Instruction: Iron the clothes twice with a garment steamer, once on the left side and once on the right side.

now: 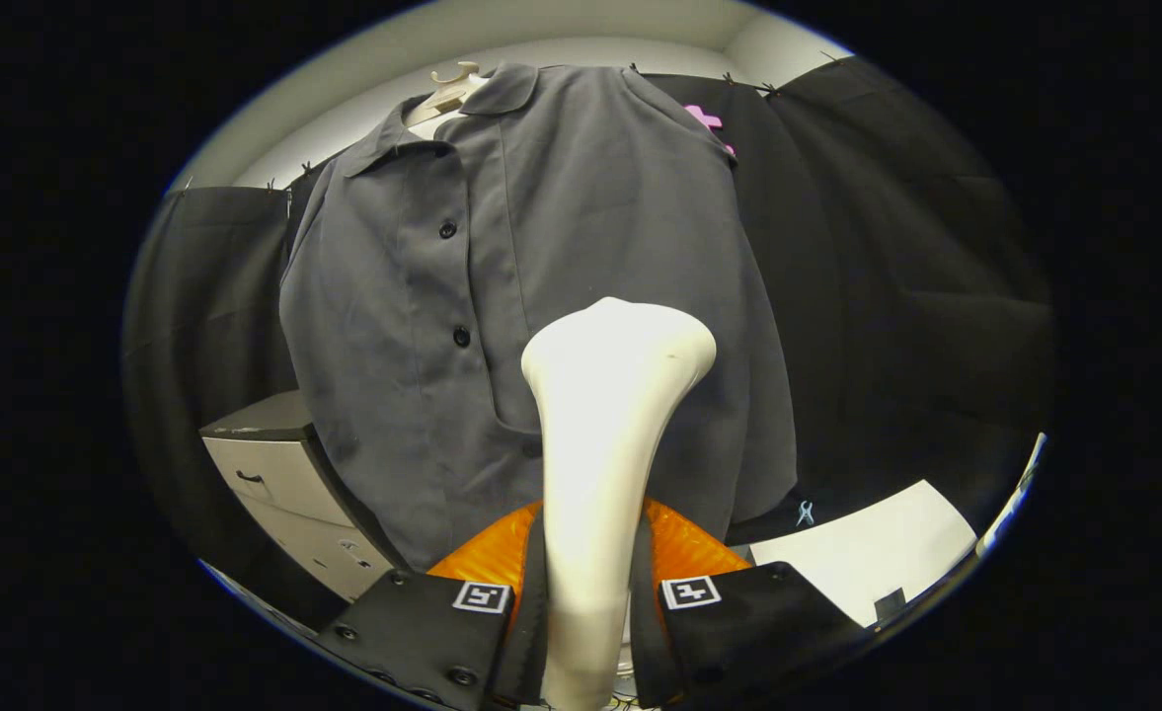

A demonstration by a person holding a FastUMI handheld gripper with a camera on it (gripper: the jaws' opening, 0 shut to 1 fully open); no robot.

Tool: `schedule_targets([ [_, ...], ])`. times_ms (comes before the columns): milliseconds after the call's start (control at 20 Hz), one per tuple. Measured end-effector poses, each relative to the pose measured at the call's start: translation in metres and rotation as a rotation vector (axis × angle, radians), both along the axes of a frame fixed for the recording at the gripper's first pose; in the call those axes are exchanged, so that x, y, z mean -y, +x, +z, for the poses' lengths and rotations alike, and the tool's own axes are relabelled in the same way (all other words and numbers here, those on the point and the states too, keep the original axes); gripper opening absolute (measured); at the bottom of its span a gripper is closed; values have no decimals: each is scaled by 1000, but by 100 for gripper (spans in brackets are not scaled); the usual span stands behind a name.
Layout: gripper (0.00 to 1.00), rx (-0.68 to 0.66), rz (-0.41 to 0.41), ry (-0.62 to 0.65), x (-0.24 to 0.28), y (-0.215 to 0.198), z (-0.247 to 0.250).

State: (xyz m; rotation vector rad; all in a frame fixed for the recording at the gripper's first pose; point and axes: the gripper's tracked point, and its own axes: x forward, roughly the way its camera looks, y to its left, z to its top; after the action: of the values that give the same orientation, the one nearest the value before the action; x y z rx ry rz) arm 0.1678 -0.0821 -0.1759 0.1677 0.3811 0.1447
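Two claw (588, 592) fingers clamp smooth flared steamer (605, 415); matte grey buttoned shirt (561, 276) hangs beyond.

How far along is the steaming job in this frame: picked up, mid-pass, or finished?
Done: the garment steamer is picked up, clamped between both fingers of the gripper. In hand: its head is held up before the grey shirt on the hanger, beside the button placket; contact with the cloth cannot be told. Left: nothing shows which side's pass, if any, is finished.
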Motion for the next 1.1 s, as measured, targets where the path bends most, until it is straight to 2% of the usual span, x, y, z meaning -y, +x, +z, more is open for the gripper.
schedule_targets([
  [300,42,-51,-27,15,6,-18,-27],
  [600,42,-59,-48,12,9,-38,-32],
  [900,42,-7,-34,-17,-5,-66,-3],
  [1100,42,66,3,-30,-31,-91,39],
])
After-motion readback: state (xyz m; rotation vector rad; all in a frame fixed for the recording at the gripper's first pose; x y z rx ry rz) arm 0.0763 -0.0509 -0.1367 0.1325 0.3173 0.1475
